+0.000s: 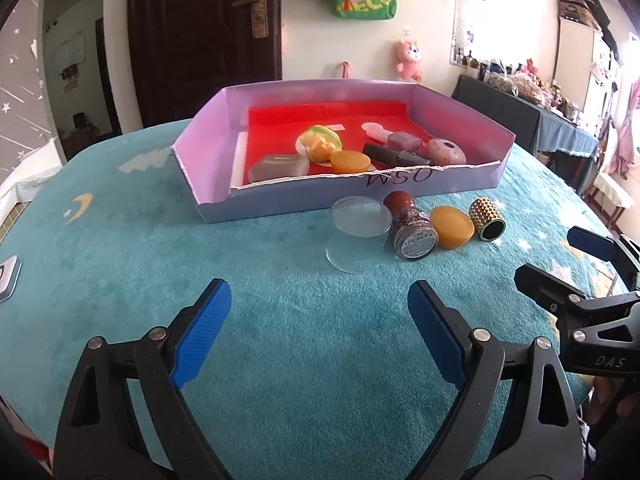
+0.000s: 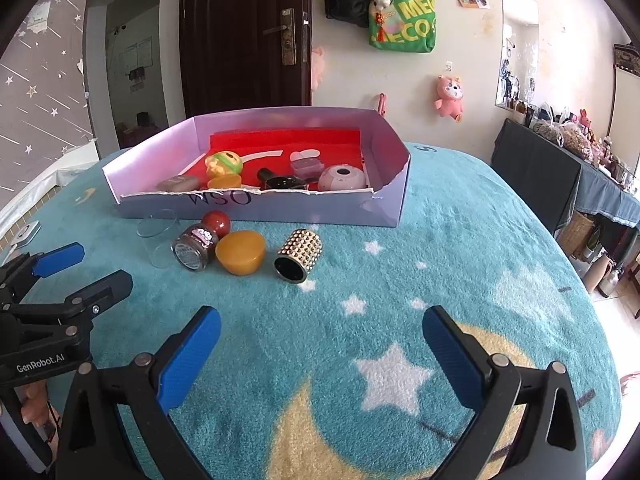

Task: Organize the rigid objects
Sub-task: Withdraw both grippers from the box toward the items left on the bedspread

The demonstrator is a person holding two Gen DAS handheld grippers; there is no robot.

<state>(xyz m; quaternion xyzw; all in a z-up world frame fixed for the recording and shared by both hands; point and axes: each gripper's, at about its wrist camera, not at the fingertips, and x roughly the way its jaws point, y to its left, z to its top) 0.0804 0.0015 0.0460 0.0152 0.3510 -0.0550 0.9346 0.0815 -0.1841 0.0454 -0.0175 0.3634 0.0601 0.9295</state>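
Observation:
A lilac cardboard box (image 1: 208, 200) (image 2: 320, 210) with a red lining holds several small items. In front of it, on the teal blanket, lie a clear plastic cup (image 1: 358, 236) (image 2: 160, 236), a glitter jar with a red cap (image 1: 412, 228) (image 2: 200, 242), an amber bowl-shaped piece (image 1: 452, 227) (image 2: 240, 252) and a gold-studded cylinder (image 1: 487, 220) (image 2: 299, 255). My left gripper (image 1: 320, 336) (image 2: 80, 268) is open and holds nothing, short of the cup. My right gripper (image 2: 322, 354) (image 1: 560, 264) is open too, nearer than the cylinder.
A teal star-and-moon blanket (image 2: 440, 248) covers the table. A white phone-like device (image 1: 6, 278) (image 2: 26, 232) lies near its left edge. A dark door (image 1: 208, 40), hanging bags and a cluttered side table (image 2: 560, 160) stand beyond.

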